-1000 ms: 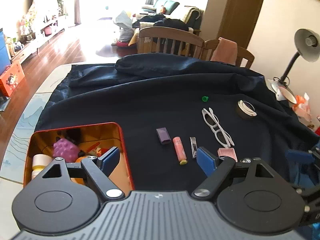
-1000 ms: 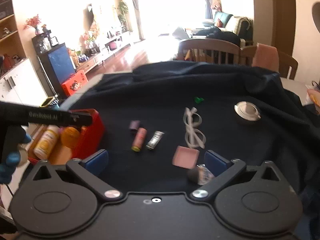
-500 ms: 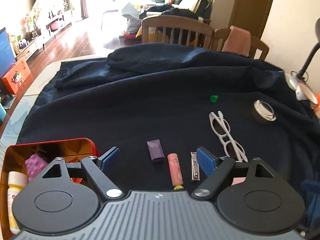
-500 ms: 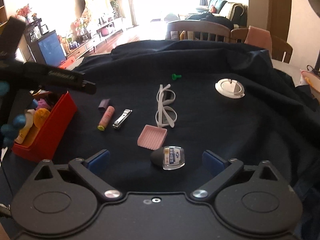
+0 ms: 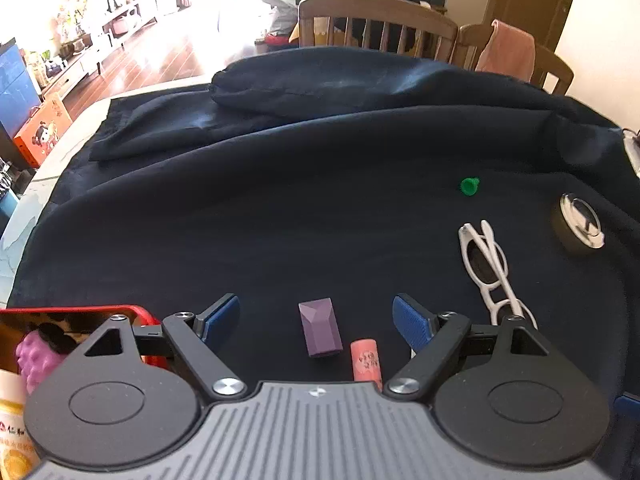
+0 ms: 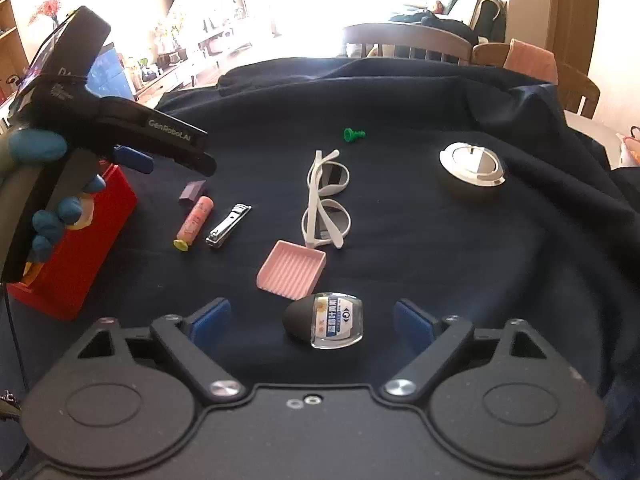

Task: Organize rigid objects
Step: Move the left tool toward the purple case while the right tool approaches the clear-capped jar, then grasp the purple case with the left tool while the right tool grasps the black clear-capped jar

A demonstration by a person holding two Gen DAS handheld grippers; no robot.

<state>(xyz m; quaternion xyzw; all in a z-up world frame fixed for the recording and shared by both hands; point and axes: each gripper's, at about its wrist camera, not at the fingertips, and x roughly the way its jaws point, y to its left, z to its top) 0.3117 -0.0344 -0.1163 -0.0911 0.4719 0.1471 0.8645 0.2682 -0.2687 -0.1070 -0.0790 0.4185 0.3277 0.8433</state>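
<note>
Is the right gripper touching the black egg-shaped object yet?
Apart. Right wrist view: closing right gripper straddles black egg-shaped object, dark cloth visible either side.

Blown-out window backlight (fisheye-warped edges)

cloth (image 6: 400,100): matt dark fabric | nail clipper (image 6: 228,226): shiny metal | glasses (image 6: 326,204): white plastic

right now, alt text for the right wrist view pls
The right claw is closing around a black egg-shaped item with a clear labelled cap on dark cloth, not yet touching it. Beyond lie a pink tray, white sunglasses and a red box.
</note>
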